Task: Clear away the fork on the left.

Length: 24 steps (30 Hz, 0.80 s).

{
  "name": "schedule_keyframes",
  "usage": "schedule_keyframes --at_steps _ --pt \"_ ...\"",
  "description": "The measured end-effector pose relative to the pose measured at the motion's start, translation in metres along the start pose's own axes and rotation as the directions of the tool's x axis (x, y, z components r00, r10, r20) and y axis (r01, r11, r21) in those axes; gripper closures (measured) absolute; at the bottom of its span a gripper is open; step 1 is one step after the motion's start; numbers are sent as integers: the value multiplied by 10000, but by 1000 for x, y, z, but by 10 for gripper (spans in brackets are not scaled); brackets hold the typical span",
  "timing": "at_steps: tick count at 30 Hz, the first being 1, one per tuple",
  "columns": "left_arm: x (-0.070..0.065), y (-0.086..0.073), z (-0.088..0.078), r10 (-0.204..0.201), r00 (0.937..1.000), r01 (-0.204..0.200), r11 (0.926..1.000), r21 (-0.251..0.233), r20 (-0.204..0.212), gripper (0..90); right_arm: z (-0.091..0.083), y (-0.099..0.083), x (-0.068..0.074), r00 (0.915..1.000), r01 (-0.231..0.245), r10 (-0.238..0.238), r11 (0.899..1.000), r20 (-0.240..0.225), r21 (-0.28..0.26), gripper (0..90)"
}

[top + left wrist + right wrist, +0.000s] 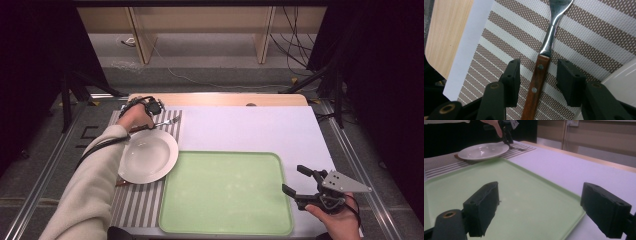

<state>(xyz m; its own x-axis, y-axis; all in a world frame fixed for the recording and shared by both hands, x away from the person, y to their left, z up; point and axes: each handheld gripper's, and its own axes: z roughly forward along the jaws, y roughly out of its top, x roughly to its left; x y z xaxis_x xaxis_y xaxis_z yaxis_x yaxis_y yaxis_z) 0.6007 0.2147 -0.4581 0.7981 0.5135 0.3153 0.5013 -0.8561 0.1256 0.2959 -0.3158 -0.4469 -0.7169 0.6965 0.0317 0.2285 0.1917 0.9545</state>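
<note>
Left gripper (539, 82) fingers stand parted, astride the fork (541, 65) handle without pressing it; the fork lies flat on the striped placemat (499, 37) at far left, just beyond the white plate (148, 156). Judgement: either it has been set down there or a grasp is pending; the pictures do not say which. Right gripper (300, 181) hangs released at the near right corner of the bare green tray (225, 192). Fork: riveted wooden handle, polished steel neck. Mat woven; plate glossy, round; tray matte, round-cornered.
</note>
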Motion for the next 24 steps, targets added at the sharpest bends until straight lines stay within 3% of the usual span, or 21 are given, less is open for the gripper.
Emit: schedule_keyframes --at_steps 9,24 --pt "2 -6 5 351 9992 -353 9993 119 212 589 0 0 0 10000 -6 6 10000 -12 3 165" --pt "3 -6 6 592 9971 -599 9981 123 482 668 0 0 0 10000 -8 8 10000 -22 13 165"
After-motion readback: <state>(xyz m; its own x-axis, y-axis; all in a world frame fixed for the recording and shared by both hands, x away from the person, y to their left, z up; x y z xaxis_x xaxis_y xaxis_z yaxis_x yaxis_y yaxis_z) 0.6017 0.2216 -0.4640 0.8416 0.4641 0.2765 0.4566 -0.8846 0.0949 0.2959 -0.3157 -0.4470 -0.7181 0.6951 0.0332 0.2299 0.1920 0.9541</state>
